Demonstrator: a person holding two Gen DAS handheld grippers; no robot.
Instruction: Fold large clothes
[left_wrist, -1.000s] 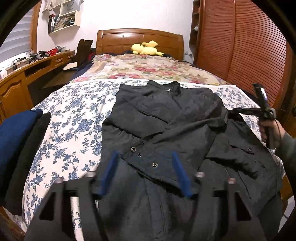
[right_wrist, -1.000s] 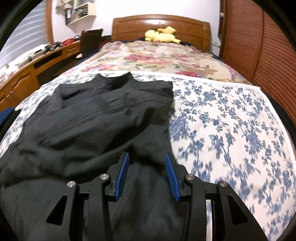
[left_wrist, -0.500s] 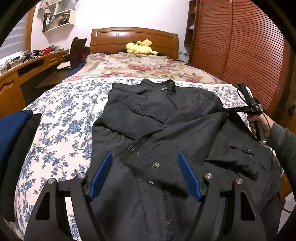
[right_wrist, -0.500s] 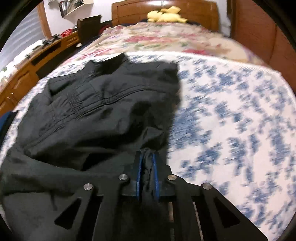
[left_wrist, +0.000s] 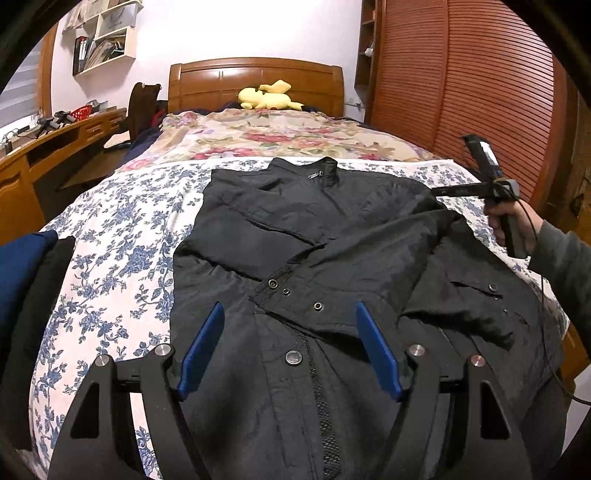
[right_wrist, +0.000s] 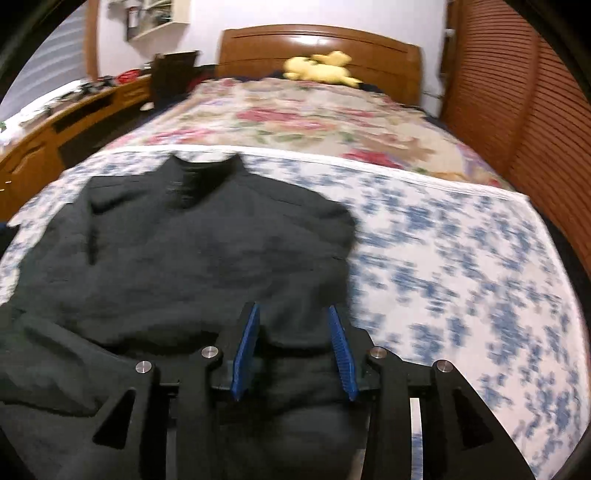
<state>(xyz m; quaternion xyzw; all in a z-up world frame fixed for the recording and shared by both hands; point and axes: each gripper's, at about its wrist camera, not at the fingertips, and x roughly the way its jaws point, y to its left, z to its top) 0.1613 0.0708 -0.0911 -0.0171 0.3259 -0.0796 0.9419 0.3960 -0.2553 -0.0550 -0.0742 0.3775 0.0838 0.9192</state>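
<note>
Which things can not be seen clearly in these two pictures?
- Black jacket: its hem is cut off by the bottom edge in the left wrist view.
- Jacket texture: motion blur smears it in the right wrist view.
- Items on the wooden desk: too small to identify.
- Folded dark clothes: cut off by the left edge.

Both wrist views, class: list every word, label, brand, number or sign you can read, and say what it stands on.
No text can be read in either view.
Black jacket: a small tag at the collar, too small to read.
Wall shelf: books and folders, any spine lettering too small to read.
Right wrist view: motion-blurred; nothing legible on the jacket or the floral bedsheet.
</note>
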